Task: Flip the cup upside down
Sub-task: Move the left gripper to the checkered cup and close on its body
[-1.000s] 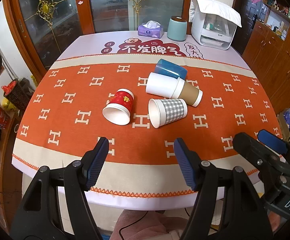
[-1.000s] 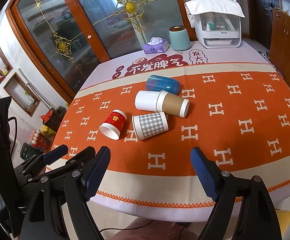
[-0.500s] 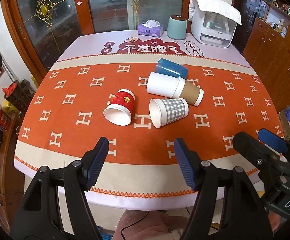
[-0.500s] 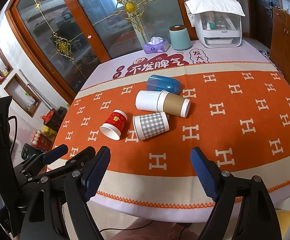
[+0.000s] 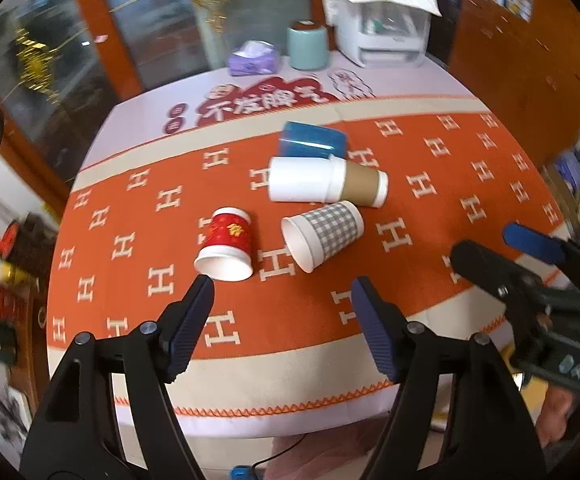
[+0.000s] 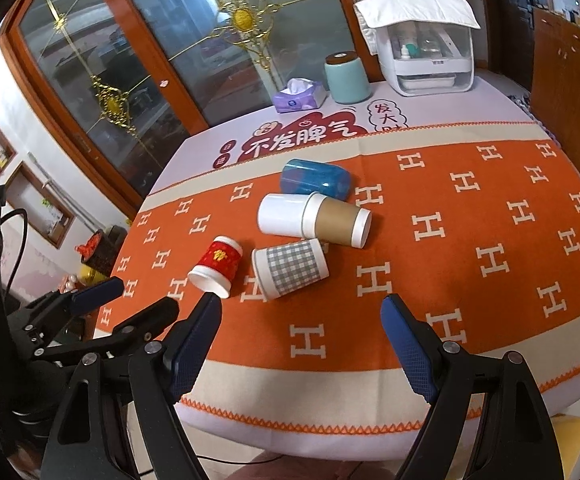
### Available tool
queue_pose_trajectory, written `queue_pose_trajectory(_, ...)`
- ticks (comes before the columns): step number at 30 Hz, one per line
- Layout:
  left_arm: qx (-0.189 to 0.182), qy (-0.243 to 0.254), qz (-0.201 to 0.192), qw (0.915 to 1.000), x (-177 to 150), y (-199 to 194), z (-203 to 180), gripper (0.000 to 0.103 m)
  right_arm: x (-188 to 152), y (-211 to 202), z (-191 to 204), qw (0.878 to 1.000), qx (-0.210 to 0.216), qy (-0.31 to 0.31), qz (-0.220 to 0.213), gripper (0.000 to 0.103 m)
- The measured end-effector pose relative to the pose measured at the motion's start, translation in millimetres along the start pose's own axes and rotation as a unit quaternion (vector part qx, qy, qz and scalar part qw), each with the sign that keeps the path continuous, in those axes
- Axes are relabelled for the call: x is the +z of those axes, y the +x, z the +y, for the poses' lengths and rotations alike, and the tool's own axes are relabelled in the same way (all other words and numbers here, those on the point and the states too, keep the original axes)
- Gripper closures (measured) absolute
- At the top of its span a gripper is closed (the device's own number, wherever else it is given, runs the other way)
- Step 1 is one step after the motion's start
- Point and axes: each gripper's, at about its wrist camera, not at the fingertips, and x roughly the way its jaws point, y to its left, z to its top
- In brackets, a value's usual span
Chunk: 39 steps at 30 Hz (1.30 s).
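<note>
A home dining room. The worktop (image 6: 490, 208) carries an orange patterned cloth (image 6: 430, 288), with a tissue box (image 6: 299, 96), a lidded teal canister (image 6: 347, 78) and a white countertop appliance (image 6: 426, 56) under a towel at its far edge. Wood-framed glass doors (image 6: 178, 52) with gilt ornaments stand behind; wooden cabinets (image 6: 570, 68) line the right wall.

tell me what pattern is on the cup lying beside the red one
Grey-and-white check on the checked cup, clearest in the right wrist view.
</note>
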Motion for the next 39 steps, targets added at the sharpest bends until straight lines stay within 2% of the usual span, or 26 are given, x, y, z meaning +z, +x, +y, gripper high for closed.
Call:
queue_pose_trajectory(5,-0.009,0.058,0.021,0.998,24,16,-6,0.034,8,23,-19,0.999,-0.007,0.042,0.015,0.022)
queue_pose_trajectory(8,-0.017,0.087,0.036,0.9954,41,31,-10,0.034,12,42,-30,0.998,-0.017,0.063,0.026,0.03)
queue_pose_trajectory(12,-0.035,0.143,0.058,0.9874,65,58,-21,0.034,12,72,-50,0.992,-0.025,0.109,0.051,0.031)
queue_pose_trajectory(17,-0.051,0.219,0.098,0.9695,84,105,-43,0.034,-3,105,-74,0.982,-0.033,0.169,0.073,0.031)
queue_pose_trajectory(22,-0.063,0.287,0.152,0.9437,90,158,-70,0.034,-16,132,-89,0.972,-0.047,0.214,0.086,0.031)
queue_pose_trajectory(26,-0.056,0.343,0.159,0.924,88,189,-91,0.034,-26,146,-95,0.964,-0.055,0.242,0.098,0.031)
queue_pose_trajectory(30,-0.049,0.387,0.179,0.9033,79,215,-100,0.034,-36,158,-101,0.957,-0.061,0.263,0.104,0.031)
queue_pose_trajectory(33,-0.046,0.41,0.191,0.8908,70,230,-107,0.034,-42,163,-104,0.954,-0.066,0.275,0.104,0.031)
queue_pose_trajectory(36,-0.048,0.416,0.198,0.8862,63,239,-112,0.035,-46,168,-106,0.95,-0.067,0.286,0.104,0.031)
queue_pose_trajectory(38,-0.055,0.405,0.208,0.8888,63,242,-110,0.044,-48,169,-107,0.949,-0.068,0.29,0.103,0.031)
queue_pose_trajectory(39,-0.056,0.396,0.212,0.8918,63,242,-109,0.044,-48,169,-107,0.949,-0.069,0.29,0.102,0.031)
